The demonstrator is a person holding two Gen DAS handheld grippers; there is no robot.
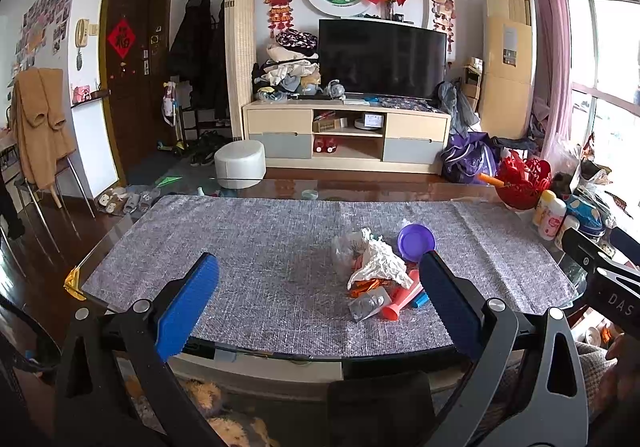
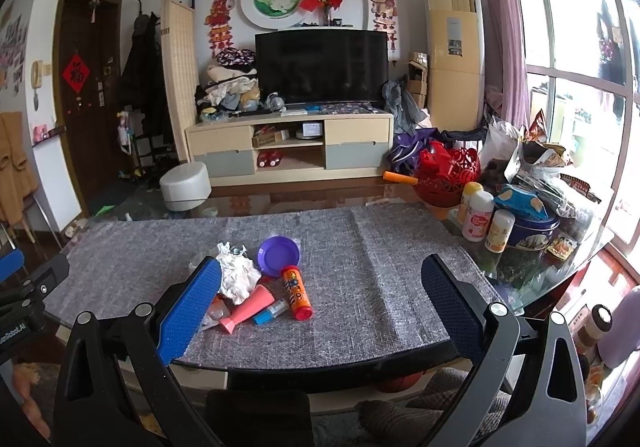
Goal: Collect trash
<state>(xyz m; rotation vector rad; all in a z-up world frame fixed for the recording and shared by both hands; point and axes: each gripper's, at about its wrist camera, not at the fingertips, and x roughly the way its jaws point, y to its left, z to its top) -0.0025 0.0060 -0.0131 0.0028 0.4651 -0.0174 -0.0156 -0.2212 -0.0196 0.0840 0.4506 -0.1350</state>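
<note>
Both hand-held grippers, the left gripper (image 1: 320, 299) and right gripper (image 2: 320, 299), hover with fingers spread wide and empty above a grey woven table mat (image 2: 360, 247), where crumpled white paper (image 2: 236, 275), a purple plastic dish (image 2: 278, 255) and an orange cylindrical tube (image 2: 296, 293) lie heaped together.

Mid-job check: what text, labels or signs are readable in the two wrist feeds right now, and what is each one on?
"DAS": right gripper body, at the left wrist view's right edge; letters cut off after that.
"enRobot.AI": left gripper body, at the right wrist view's left edge; start cut off.
"福": red diamond sign on the door.
Orange tube: print too blurred to read.
Bottles and blue tin: labels too small to read.
</note>
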